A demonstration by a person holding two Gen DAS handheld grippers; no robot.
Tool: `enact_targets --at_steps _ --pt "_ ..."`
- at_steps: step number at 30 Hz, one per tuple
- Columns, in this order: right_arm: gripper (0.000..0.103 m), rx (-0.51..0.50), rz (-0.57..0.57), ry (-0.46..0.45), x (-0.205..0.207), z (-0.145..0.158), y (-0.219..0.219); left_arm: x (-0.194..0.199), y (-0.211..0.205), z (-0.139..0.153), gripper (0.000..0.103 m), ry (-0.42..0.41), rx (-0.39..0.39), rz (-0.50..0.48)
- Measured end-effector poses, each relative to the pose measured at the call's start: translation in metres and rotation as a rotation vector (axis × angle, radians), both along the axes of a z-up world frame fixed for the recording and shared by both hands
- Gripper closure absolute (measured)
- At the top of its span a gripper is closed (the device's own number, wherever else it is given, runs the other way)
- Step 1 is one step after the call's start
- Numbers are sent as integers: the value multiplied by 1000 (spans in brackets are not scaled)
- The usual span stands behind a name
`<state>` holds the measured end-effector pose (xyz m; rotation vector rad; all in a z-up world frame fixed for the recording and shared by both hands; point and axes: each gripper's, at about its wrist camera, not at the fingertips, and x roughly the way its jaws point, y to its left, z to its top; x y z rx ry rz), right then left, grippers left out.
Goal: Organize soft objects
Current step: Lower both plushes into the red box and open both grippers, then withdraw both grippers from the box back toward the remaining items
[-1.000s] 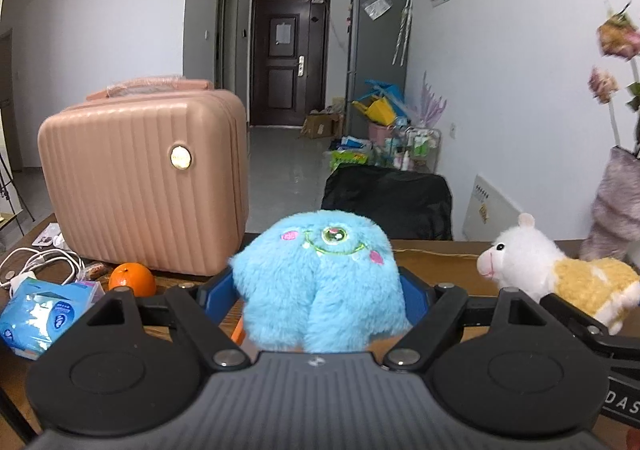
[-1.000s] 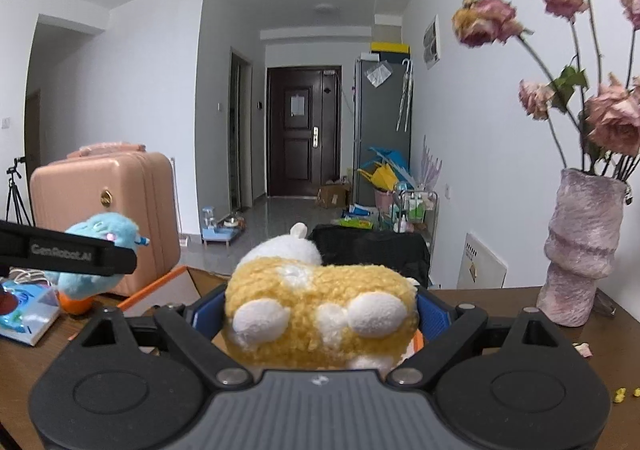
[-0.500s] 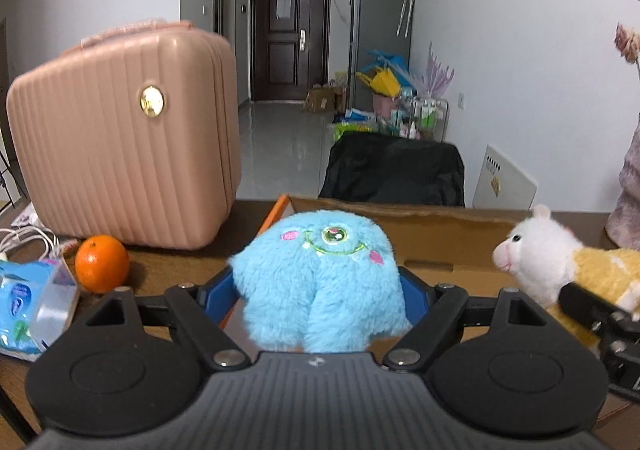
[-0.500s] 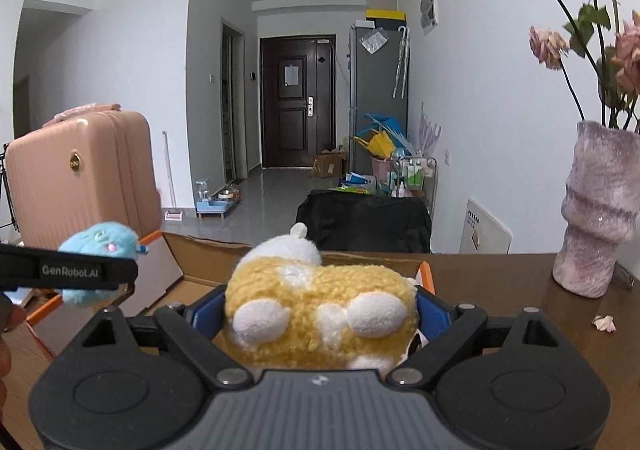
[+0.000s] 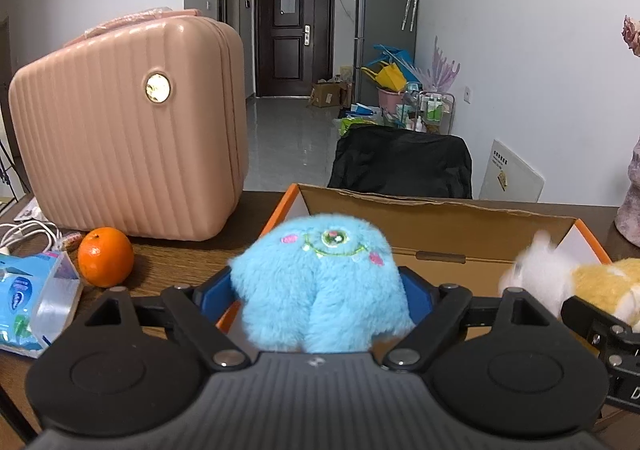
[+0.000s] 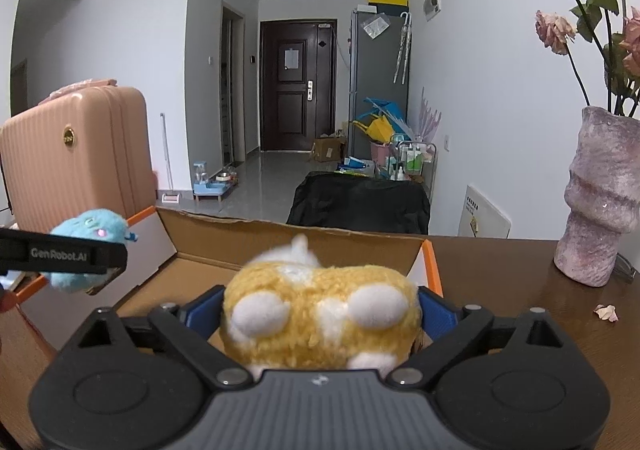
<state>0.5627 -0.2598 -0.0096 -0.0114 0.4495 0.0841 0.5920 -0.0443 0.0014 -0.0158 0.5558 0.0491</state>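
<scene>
My left gripper (image 5: 320, 290) is shut on a fluffy blue one-eyed monster plush (image 5: 322, 282) and holds it over the left end of an open cardboard box (image 5: 440, 222) with orange edges. My right gripper (image 6: 320, 310) is shut on a yellow and white sheep plush (image 6: 320, 314) above the same box (image 6: 280, 242), toward its right end. The sheep also shows at the right of the left wrist view (image 5: 560, 282). The blue plush shows at the left of the right wrist view (image 6: 90, 246).
A pink ribbed suitcase (image 5: 128, 130) stands at the back left of the wooden table (image 5: 180, 250). An orange (image 5: 105, 256) and a blue tissue pack (image 5: 28, 302) lie in front of it. A purple vase (image 6: 600, 194) with dried roses stands to the right of the box.
Both grippers have moved forward and down with their plush toys, from in front of the box to over its opening. The box interior has come into view.
</scene>
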Motion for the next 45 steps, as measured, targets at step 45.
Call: enact_targets --at_steps 45 --pt "0 -51 -29 -135 -120 80 -2 -128 22 80 0 -98 57 6"
